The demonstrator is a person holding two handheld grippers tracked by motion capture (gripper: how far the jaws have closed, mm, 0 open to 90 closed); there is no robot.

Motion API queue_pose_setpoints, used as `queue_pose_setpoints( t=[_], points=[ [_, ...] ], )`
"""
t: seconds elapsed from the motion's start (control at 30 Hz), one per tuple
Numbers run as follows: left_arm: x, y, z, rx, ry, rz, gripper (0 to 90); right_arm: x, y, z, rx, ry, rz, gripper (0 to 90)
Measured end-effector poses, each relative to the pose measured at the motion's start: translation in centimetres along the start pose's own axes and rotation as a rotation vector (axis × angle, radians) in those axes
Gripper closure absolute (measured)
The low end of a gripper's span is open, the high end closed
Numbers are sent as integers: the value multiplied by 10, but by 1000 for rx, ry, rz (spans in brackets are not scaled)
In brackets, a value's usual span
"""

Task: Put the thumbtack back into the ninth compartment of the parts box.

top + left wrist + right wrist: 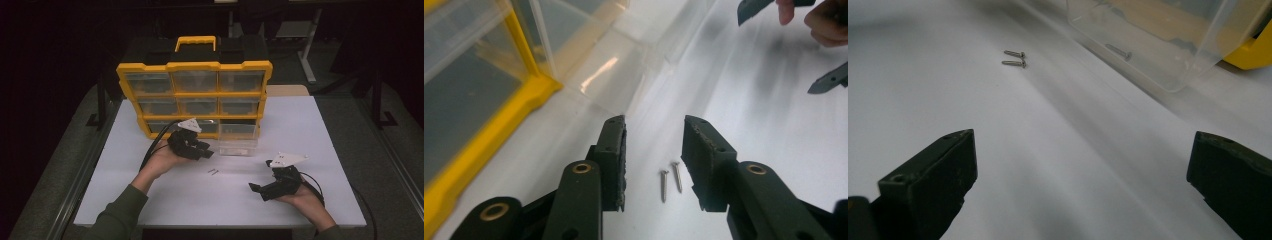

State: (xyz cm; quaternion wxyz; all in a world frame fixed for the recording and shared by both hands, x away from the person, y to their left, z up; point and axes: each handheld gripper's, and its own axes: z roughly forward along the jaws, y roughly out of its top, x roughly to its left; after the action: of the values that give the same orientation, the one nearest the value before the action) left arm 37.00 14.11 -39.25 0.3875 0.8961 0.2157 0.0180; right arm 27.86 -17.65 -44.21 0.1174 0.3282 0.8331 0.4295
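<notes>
White table [320, 130]; yellow organizer [195, 95] stands at the far edge, clear drawer [237, 146] pulled out in front. Left hand-held gripper [654, 155] part open, empty, jaws straddling two screws [671, 180] mid-table. Right hand-held gripper [1083, 185] wide open, empty, near front edge. Screws: light, stiff, likely slippery; pinch across shank. Right gripper view adds a third screw [1119, 51] inside the drawer.

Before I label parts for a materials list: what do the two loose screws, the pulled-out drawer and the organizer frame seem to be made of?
The two screws look like bare metal: grey, with a dull sheen. The drawer appears to be clear, glossy plastic; one more screw shows through its wall. The organizer frame looks like moulded yellow plastic with a smooth, slightly shiny finish, though paint cannot be ruled out.
</notes>
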Motion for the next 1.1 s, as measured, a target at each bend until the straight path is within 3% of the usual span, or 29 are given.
queue_pose_setpoints(
  t=[0.2,0.47,0.63,0.8,1.1],
  points=[
    [-4,-11,9,-4,-1,-10,551,0,-1,1,2,-39,2,43],
    [-11,-16,18,7,9,8,453,-1,-3,-3,2,-36,-10,40],
    [-13,-21,25,17,10,10,444,-1,-5,-5,4,-41,-9,40],
    [-14,-24,31,31,12,20,474,-2,-6,-6,3,-45,-4,40],
    [-13,-29,37,48,9,29,618,-2,-6,-5,7,-46,-6,40]
  ],
)
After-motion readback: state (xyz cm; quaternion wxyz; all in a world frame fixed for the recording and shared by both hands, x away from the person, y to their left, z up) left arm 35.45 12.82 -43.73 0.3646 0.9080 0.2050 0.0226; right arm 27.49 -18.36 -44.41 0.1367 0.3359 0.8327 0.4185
